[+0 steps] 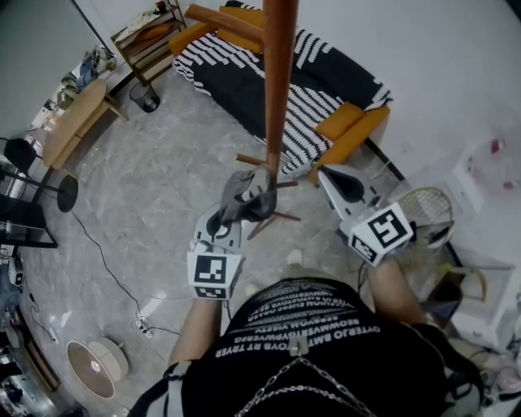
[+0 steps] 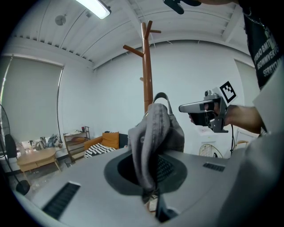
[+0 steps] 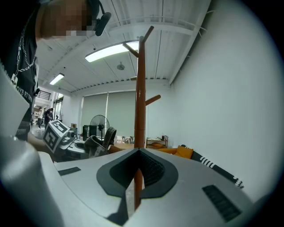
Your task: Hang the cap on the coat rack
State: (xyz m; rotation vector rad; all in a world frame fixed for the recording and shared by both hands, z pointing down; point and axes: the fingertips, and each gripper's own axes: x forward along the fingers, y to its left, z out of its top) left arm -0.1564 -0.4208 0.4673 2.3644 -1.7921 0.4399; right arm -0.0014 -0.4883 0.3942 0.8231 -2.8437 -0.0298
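Note:
A brown wooden coat rack (image 1: pixel 279 81) rises in front of me, its pegs (image 1: pixel 224 18) branching off near the top. My left gripper (image 1: pixel 236 213) is shut on a crumpled grey cap (image 1: pixel 248 195), held just left of the pole near its feet. In the left gripper view the cap (image 2: pixel 157 133) stands up between the jaws, with the rack (image 2: pixel 146 66) behind it and the right gripper (image 2: pixel 208 111) to its right. My right gripper (image 1: pixel 328 175) is shut and holds nothing, just right of the pole. In the right gripper view the pole (image 3: pixel 140 97) is dead ahead, with the cap (image 3: pixel 100 144) at left.
A sofa with a black-and-white striped blanket (image 1: pixel 326 81) and orange cushions (image 1: pixel 346 120) stands behind the rack. At left are a wooden table (image 1: pixel 73 118), a shelf (image 1: pixel 151 37) and a bin (image 1: pixel 146 98). A fan (image 1: pixel 94 366) and a cable lie on the floor; a wire basket (image 1: pixel 427 213) is at right.

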